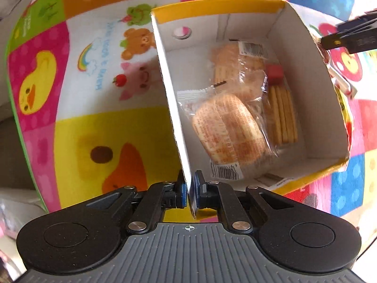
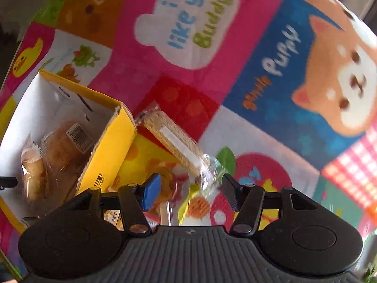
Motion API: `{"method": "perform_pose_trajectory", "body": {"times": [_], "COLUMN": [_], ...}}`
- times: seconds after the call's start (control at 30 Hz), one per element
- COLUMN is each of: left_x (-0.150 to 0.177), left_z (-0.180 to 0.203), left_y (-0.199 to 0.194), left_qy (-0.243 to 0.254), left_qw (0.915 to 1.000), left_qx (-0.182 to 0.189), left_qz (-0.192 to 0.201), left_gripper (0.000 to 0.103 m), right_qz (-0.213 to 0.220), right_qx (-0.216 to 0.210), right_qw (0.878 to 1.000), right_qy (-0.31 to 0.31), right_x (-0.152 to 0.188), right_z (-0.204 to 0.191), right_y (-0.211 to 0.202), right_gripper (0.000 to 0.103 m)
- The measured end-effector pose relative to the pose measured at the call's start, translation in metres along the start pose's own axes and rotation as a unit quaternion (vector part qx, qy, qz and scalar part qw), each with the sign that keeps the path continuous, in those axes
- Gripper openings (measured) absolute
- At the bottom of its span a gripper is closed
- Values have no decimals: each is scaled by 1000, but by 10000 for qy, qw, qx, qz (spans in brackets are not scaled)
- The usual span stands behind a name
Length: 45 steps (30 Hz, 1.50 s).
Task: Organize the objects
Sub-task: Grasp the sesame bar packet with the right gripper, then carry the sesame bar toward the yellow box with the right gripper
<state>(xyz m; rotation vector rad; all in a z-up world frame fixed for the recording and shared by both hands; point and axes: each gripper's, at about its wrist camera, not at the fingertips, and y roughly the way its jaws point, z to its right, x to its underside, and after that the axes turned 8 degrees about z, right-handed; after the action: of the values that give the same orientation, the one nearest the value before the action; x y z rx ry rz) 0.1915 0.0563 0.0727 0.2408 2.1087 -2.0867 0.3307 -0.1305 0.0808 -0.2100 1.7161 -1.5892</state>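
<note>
Gripping box (image 1: 169,89) wall, left gripper (image 1: 190,192).

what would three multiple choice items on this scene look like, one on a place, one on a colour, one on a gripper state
1. Where does the clear-wrapped square cracker pack lie?
A. inside the box
B. on the cartoon-print play mat, outside the box's yellow wall
C. in the left gripper

2. What colour is the outside of the open cardboard box?
A. yellow
B. green
C. black

3. How is the left gripper set?
A. wide open above the mat
B. shut on a snack
C. shut on the box's white side wall

Answers:
1 B, the right wrist view shows the pack resting on the mat beside the box corner, ahead of the open right gripper.
2 A, the rim and outer walls are yellow, the inside white.
3 C, the blue pads press both faces of the wall.
</note>
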Motion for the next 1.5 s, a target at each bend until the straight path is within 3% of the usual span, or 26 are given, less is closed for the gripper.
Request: {"method": "perform_pose_trajectory", "body": {"times": [0.1,0.27,0.43,0.53,0.7,0.9,1.0,1.2,1.33,1.5], "left_x": [-3,-3,-2,-3,-4,0,1,0,1,8], "left_z": [-12,-11,-12,-12,-13,-19,-25,-30,-34,-37], "left_y": [2,3,6,6,8,10,11,12,12,10], "left_qy": [-496,-407,-454,-312,-118,75,78,104,202,381], "left_qw": [9986,9990,9988,9993,9995,9984,9977,9967,9964,9960], "left_qx": [169,171,192,215,308,542,665,797,815,806], "left_qz": [-42,-39,-66,-46,11,108,130,109,102,81], "left_gripper": [7,7,7,7,7,9,10,10,10,10], "right_qz": [-73,-90,-5,37,33,-16,-70,-275,-416,-388], "right_qx": [-23,-49,-349,-523,-335,-220,-150,-110,-191,-207], "right_qw": [9994,9988,9985,9986,9946,9650,9448,9105,9019,9053], "right_qy": [-352,-484,-433,21,982,2613,3272,4125,4296,4225], "right_x": [-14,-23,-21,-11,24,83,113,153,163,158], "right_z": [-7,-9,-5,8,34,50,36,-40,-91,-130], "right_y": [29,57,49,33,-4,-64,-95,-133,-154,-171], "right_gripper": [57,50,37,36,35,29,28,27,27,27]}}
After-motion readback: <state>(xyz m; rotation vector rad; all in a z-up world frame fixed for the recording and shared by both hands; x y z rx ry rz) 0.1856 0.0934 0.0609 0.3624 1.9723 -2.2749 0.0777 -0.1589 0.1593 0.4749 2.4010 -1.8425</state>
